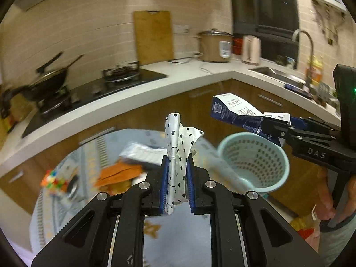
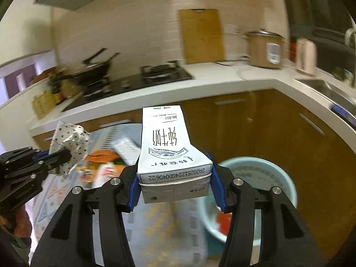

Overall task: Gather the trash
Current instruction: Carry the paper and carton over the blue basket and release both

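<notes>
left hand-held gripper (image 1: 176,181) clamped on a crumpled white wrapper (image 1: 180,146) printed with small black hearts, blue pads pressed to both sides, wrapper sticking up above the fingertips. right hand-held gripper (image 2: 174,181) clamped on a white and blue milk carton (image 2: 169,146), pads against its two side faces, printed top face up toward the camera, date code readable along the near edge. in the left wrist view, same carton (image 1: 235,113) seen from the side, jutting out past the right gripper's black fingers, held above and just behind the rim of a pale blue perforated bin (image 1: 255,162). in the right wrist view, bin (image 2: 284,178) low and to the right of the carton, something red and white blurred inside. both held pieces up in the air, well apart, clear of the low desk (image 1: 178,233) with the patterned cloth. more litter left on that cloth: a silver and white packet (image 1: 142,153), an orange wrapper (image 1: 120,173), a colourful blurred packet (image 1: 53,180) near the left edge. behind, white kitchen counter (image 1: 189,75) with black hob (image 1: 93,91), wok (image 1: 49,80), wooden chopping board (image 1: 153,36) leaning on the tiled wall, rice cooker (image 1: 213,45), sink with tap (image 1: 304,51) on the right. person's hand (image 1: 327,202) wrapped round the right gripper's handle at the far right edge. background smeared by motion blur.
</notes>
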